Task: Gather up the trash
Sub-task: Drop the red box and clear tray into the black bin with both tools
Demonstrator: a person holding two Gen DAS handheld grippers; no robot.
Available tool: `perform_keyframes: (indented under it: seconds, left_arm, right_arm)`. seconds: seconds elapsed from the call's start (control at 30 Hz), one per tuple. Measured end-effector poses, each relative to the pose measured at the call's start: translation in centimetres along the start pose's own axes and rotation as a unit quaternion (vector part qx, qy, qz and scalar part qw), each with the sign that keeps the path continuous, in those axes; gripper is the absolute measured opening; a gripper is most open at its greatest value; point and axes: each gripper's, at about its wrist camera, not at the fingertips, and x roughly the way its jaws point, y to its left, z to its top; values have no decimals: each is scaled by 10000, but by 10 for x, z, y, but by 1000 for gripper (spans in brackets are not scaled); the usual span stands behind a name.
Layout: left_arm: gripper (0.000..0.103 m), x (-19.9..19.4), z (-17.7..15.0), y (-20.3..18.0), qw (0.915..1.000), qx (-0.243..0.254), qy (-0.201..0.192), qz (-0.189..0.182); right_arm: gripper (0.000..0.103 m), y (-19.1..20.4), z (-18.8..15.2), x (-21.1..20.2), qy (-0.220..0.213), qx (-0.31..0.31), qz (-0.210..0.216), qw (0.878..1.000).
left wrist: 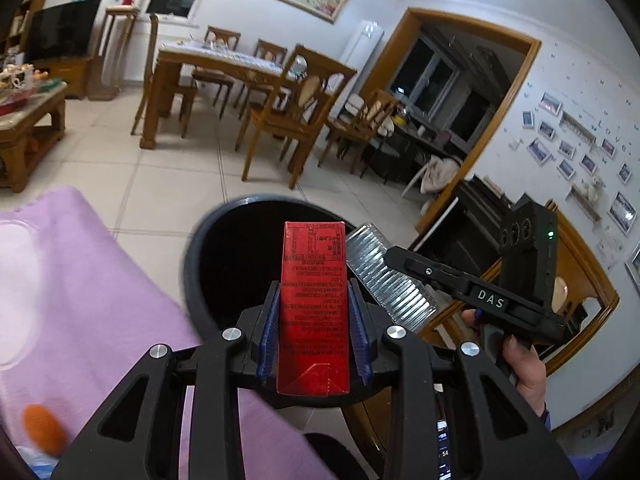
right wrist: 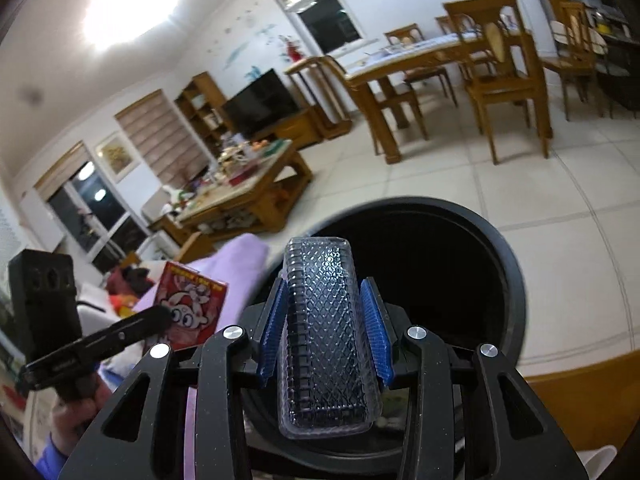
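Two grippers hang over the same black bin, each with a piece of trash clamped in its jaws. Starting at the left, a purple cloth (left wrist: 92,280) covers a surface at about nine o'clock from the bin, with an orange ball (left wrist: 42,430) lying blurred near its lower edge. Next comes the left gripper (left wrist: 314,308), its blue pads (left wrist: 270,320) pressed narrowly against both long sides of a red carton (left wrist: 314,300) printed with dark text; the carton stands upright between them, its top end reaching out over the dark mouth of the bin (left wrist: 224,264). At roughly three o'clock from that carton sits the right gripper (right wrist: 326,320), held by a hand (left wrist: 524,372) on its grip, and its own blue pads (right wrist: 376,328) are squeezed onto a clear ribbed plastic tray (right wrist: 328,336) with a diamond-patterned face. The tray sits on edge between the pads, a little wider apart than the left pair, and it too pokes forward above the bin's round rim (right wrist: 508,264). Seen from the right side, the carton's front shows a cartoon figure. Beyond the bin, at twelve o'clock, pale floor tiles (left wrist: 168,184) run toward a wooden dining table (left wrist: 208,64) ringed with chairs.
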Motion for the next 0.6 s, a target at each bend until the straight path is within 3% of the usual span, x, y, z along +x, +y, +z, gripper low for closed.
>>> perform_keyframes:
  seconds: [0.2, 0.6]
  left_arm:
    - [31, 37, -8, -6, 9995, 7, 285, 128]
    - [34, 49, -13, -7, 9983, 73, 431, 388]
  right_arm:
    - [39, -18, -12, 18, 55, 32, -91, 9999]
    - [44, -3, -12, 40, 140, 132, -112, 9998]
